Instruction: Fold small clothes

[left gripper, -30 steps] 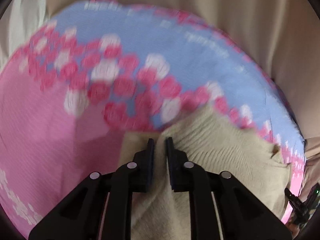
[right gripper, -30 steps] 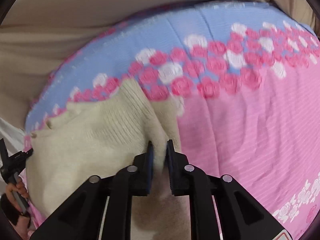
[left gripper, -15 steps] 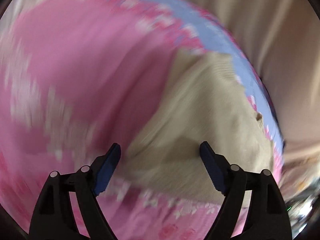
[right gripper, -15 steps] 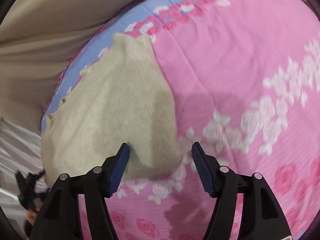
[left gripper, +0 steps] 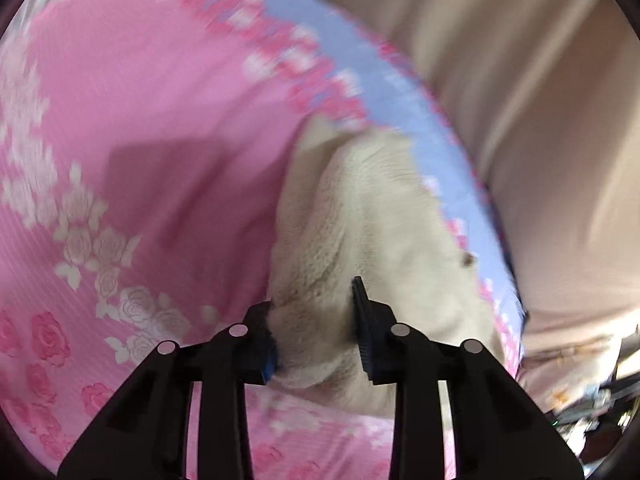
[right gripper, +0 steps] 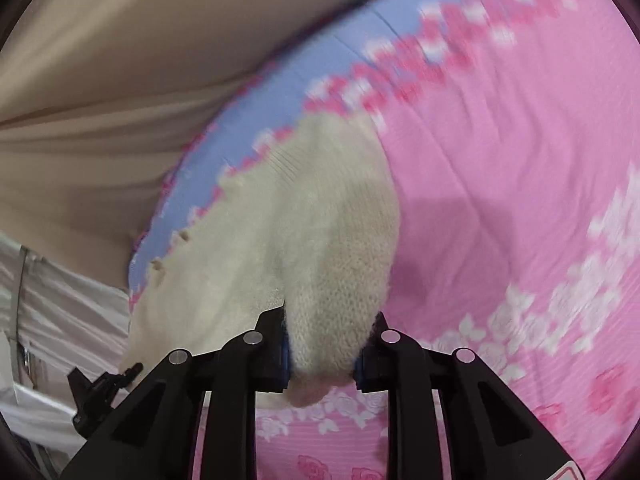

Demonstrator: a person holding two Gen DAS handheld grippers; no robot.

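Observation:
A cream knitted sweater (left gripper: 380, 220) lies on a pink rose-patterned bedspread (left gripper: 160, 120), close to its blue border. My left gripper (left gripper: 312, 300) is at the sweater's near left edge. Its jaws are closing, with a bunched fold of knit between the pads. In the right wrist view the same sweater (right gripper: 280, 220) runs away from me over the bedspread (right gripper: 500, 160). My right gripper (right gripper: 328, 316) is closing too, and a thick rounded fold of the sweater is squeezed between its pads. A small button shows on the sweater's far edge.
Beige draped fabric (left gripper: 540, 140) hangs past the bed's blue-bordered edge (right gripper: 260, 92). White cloth (right gripper: 60, 320) and a black piece of hardware (right gripper: 100, 384) sit at the sweater's far corner. Blurred clutter (left gripper: 592, 400) lies off the bed at lower right.
Both grippers let go of the sweater's far end, opened wide and drew back to its near end. Both have since closed around folds there.

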